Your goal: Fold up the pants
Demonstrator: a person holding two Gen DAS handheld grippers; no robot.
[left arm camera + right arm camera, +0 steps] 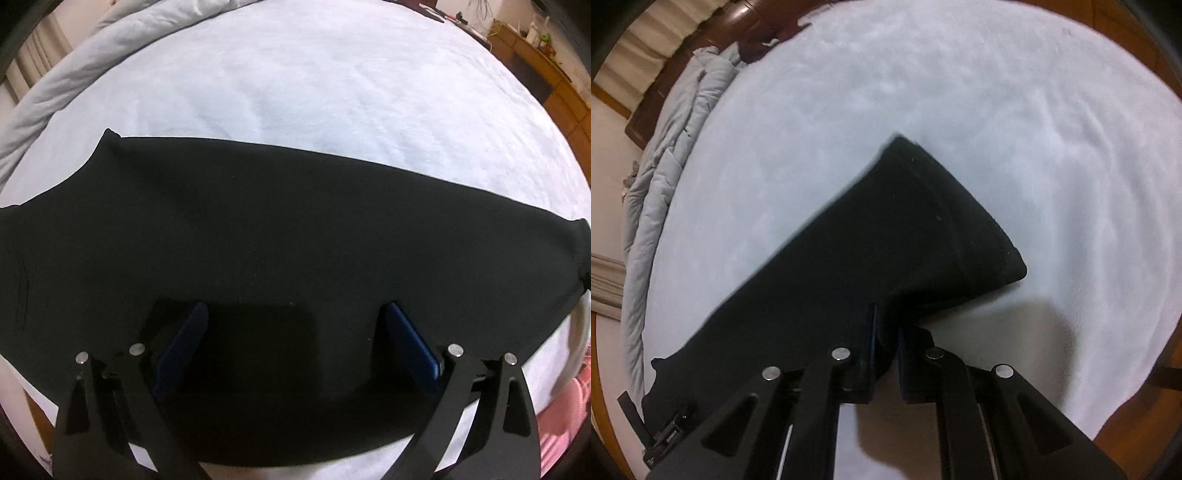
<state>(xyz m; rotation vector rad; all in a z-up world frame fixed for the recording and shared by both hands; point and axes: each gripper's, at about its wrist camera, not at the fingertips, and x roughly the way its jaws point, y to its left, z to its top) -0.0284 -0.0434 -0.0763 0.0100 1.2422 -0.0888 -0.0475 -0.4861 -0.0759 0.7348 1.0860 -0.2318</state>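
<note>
Pants (258, 236): 1 pr, black, matte knit, flat on pale sheet (295, 81). Left gripper (295, 332) spread wide; right gripper (886, 332) clenched on fabric.

No text, label, brand or number can be read in either view. The small black buckle piece (670, 435) at the lower left of the right wrist view carries faint pale marks (possibly lettering), but they are too small and blurred to make out.
</note>
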